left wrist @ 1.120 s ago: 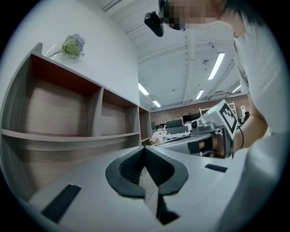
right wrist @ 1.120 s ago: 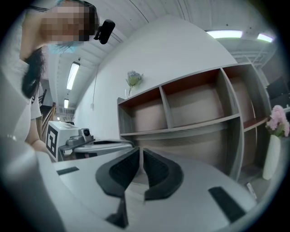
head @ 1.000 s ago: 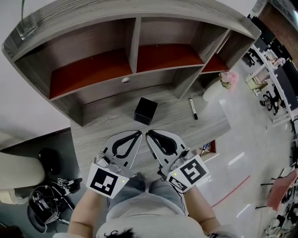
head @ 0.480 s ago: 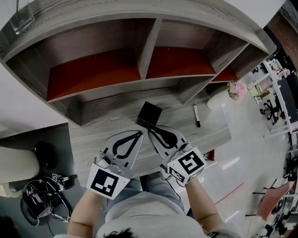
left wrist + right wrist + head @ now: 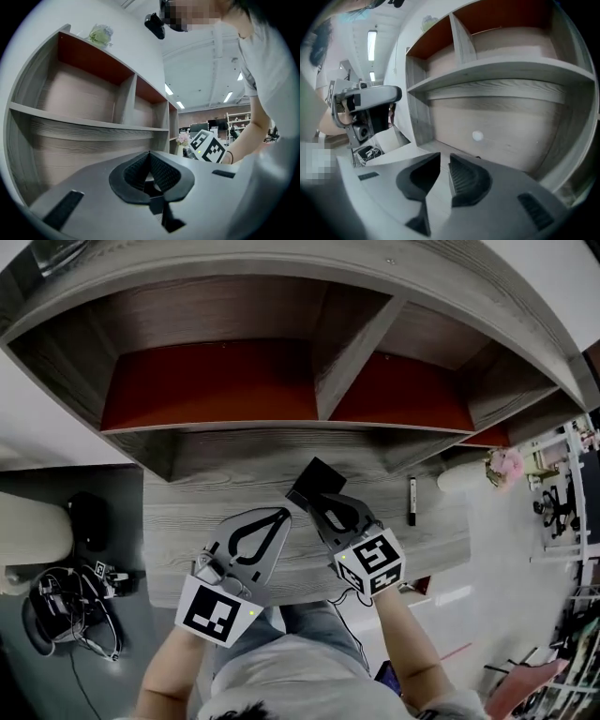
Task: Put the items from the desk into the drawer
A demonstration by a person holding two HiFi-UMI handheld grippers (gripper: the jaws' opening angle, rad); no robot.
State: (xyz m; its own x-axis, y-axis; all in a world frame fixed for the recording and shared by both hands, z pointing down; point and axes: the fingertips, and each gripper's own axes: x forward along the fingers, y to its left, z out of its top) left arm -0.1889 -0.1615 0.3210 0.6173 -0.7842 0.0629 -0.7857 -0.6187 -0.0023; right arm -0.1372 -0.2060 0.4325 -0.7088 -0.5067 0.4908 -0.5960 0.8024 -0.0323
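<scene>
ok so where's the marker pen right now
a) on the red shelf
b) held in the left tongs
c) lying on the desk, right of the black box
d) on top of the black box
c: the head view shows the marker pen lying flat on the desk, to the right of the black box and not touching it.

No legible text, label, brand or number in any view. Only printed signs are the black-and-white square marker patterns on the left cube (image 5: 217, 612) and the right cube (image 5: 371, 562), which contain no characters. Any print on the pen (image 5: 412, 500) is too small to read.
</scene>
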